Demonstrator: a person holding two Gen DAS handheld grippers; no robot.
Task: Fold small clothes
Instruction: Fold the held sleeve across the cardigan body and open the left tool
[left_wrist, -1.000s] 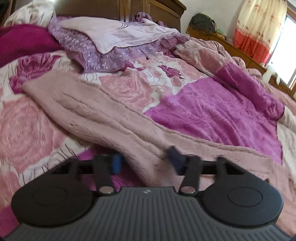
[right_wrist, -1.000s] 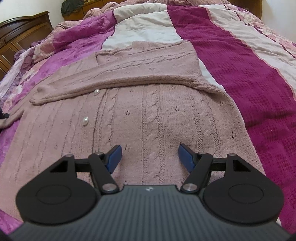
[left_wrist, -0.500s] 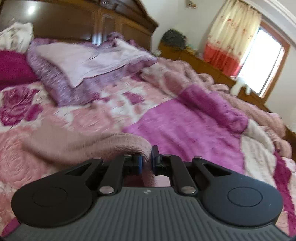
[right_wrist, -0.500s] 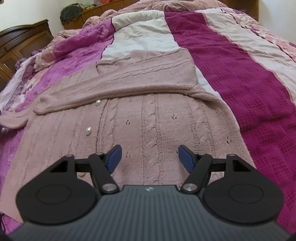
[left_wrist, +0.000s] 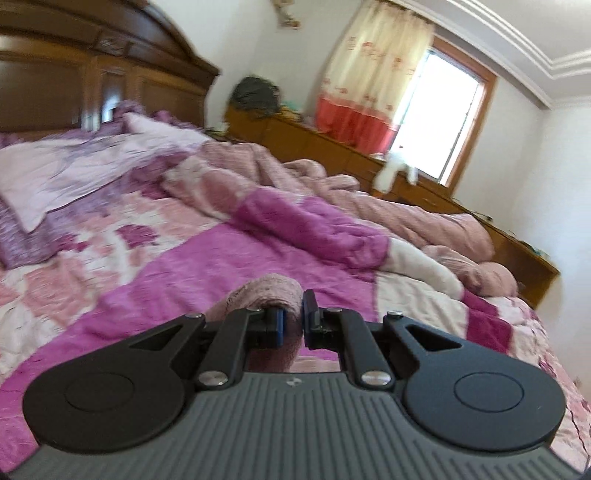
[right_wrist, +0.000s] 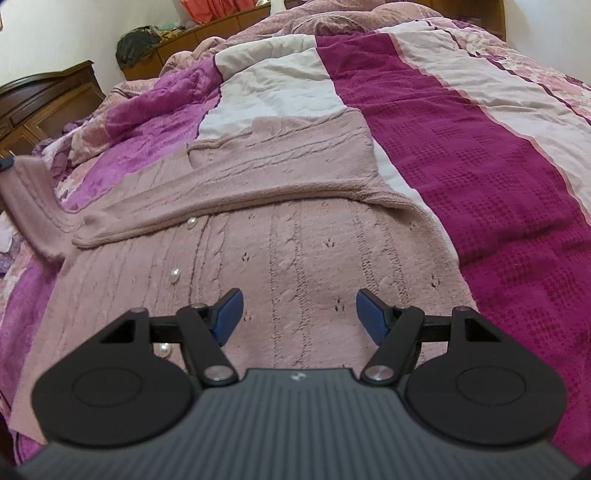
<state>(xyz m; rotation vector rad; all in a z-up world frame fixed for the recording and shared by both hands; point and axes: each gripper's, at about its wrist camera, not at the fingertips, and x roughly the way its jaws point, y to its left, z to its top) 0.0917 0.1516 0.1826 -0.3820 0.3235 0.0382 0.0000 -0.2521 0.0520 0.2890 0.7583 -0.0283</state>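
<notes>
The soft, floppy dusty-pink cable-knit cardigan (right_wrist: 295, 236) drapes from its sleeve cuff (left_wrist: 269, 291), pinched in the closed left tool (left_wrist: 291, 323); the right tool (right_wrist: 297, 312) hovers wide open, empty.

Daylight glares through the window (left_wrist: 439, 110); left view motion-blurred, edges bowed.

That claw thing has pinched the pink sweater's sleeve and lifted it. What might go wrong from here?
Two risks, I think. The left gripper pinches only a small bunch of the sleeve, so the soft knit might slip out mid-fold. Also, the right gripper hangs open above the cardigan without pinning it, so pulling the sleeve could drag the body out of shape and disturb the other sleeve already folded across.
</notes>
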